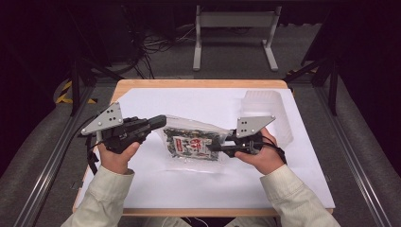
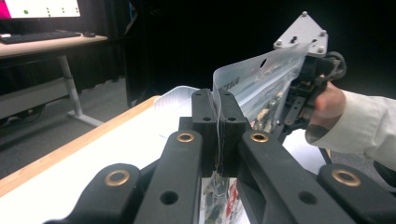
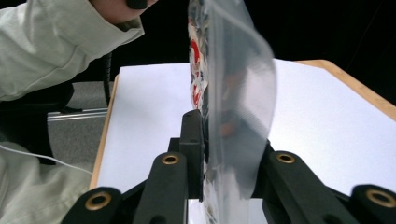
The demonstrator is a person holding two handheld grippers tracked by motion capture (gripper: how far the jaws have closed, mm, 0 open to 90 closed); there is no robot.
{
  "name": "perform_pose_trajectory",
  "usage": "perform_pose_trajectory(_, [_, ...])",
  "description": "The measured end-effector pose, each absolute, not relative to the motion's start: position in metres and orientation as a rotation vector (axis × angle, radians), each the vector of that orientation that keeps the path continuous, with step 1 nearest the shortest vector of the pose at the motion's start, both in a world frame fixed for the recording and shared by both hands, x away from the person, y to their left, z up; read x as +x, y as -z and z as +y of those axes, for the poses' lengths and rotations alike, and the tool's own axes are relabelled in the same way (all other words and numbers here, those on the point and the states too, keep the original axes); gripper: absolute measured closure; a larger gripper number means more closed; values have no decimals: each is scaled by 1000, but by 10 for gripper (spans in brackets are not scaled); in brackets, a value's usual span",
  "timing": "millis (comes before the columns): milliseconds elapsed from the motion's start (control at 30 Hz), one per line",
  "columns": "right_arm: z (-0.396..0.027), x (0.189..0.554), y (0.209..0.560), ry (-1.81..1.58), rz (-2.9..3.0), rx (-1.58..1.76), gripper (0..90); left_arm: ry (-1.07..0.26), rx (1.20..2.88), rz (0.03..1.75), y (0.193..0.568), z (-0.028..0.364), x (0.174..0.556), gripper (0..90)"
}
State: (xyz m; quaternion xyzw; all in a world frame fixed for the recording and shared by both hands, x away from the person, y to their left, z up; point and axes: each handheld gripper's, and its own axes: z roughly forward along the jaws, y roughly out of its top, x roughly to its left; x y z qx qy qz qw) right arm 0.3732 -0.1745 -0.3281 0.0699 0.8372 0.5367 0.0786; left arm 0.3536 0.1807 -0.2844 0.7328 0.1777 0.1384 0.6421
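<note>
My left gripper [image 1: 163,124] is clamped on the left edge of the clear plastic snack bag [image 1: 194,142]; the left gripper view shows my black jaws pinched flat on the bag's thin sealed strip [image 2: 243,79]. My right gripper [image 1: 211,147] grips the bag's right edge, at 3 o'clock of it. In the right gripper view the film [image 3: 233,93] bulges over my right jaw and hides it, blurred, so the pad contact on that side is hard to make out; the left jaw sits tight against it.

The bag hangs between both grippers over the middle of the white sheet [image 1: 189,184], lifted off it. Glossy crinkled film, dark mixed contents with a red-and-white label; the print is too small to read.

A translucent ribbed plastic container [image 1: 267,111] lies at 1 o'clock of the bag, partly behind my right gripper's grey plate. The wooden table [image 1: 198,83] edge peeks out around the sheet. My pale sleeves are cut off at 6 o'clock.
</note>
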Motion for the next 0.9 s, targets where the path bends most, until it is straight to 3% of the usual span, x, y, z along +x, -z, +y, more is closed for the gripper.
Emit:
perform_pose_trajectory(167, [-175, 373, 328, -1608, 2527, 237, 764, -321, 1673, 444, 286, 181, 357, 719])
perform_pose_trajectory(200, [-175, 373, 329, -1607, 2527, 246, 764, -328, 1678, 458, 287, 180, 357, 719])
perform_pose_trajectory(367, [-178, 374, 328, -1607, 2530, 279, 764, -366, 1688, 493, 290, 181, 359, 508])
perform_pose_trajectory(567, [-186, 376, 323, -1625, 2506, 312, 764, -381, 1694, 527, 296, 187, 360, 387])
perform_pose_trajectory(900, [-199, 378, 314, -1625, 2463, 370, 763, -411, 1752, 568, 312, 193, 367, 296])
